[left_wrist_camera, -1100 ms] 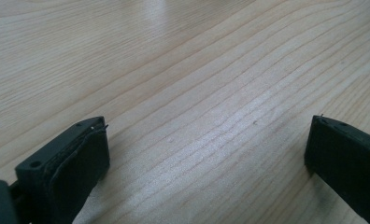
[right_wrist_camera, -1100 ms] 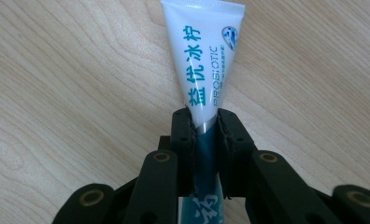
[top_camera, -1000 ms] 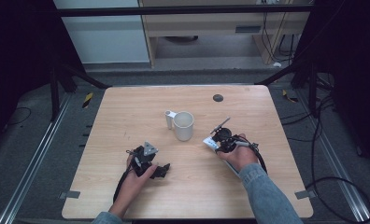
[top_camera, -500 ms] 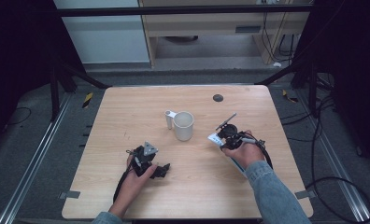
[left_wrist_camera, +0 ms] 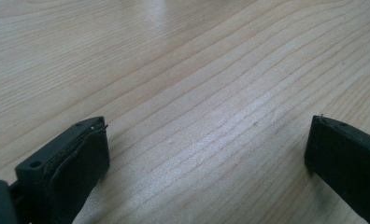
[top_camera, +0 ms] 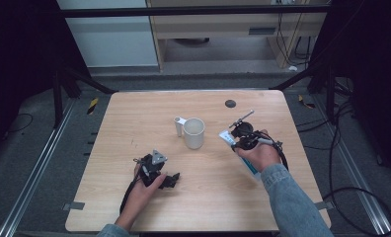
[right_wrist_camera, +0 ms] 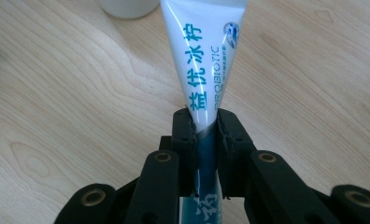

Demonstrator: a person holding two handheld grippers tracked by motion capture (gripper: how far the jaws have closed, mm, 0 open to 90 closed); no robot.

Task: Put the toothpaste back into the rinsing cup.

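The right gripper [right_wrist_camera: 205,126] clamps a toothpaste tube [right_wrist_camera: 204,56] just right of the mug [top_camera: 194,133], carrying it mugward. Next: lifting the tube over the rim. Left gripper [left_wrist_camera: 206,154], empty, wide open, rests nearer the person.

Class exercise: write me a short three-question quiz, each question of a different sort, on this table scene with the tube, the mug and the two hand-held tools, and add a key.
1. True or false: the right tool is shut on the toothpaste tube.
2. Which best describes the left tool? A. open over bare wood; B. shut on the mug; C. gripping a spoon.
3. In the high view, on which side of the white mug does the tube show?

Key
1. True: both pads pinch the tube.
2. A: the jaws stand wide apart with nothing between them above the table.
3. To the mug's right, towards the person's right hand.
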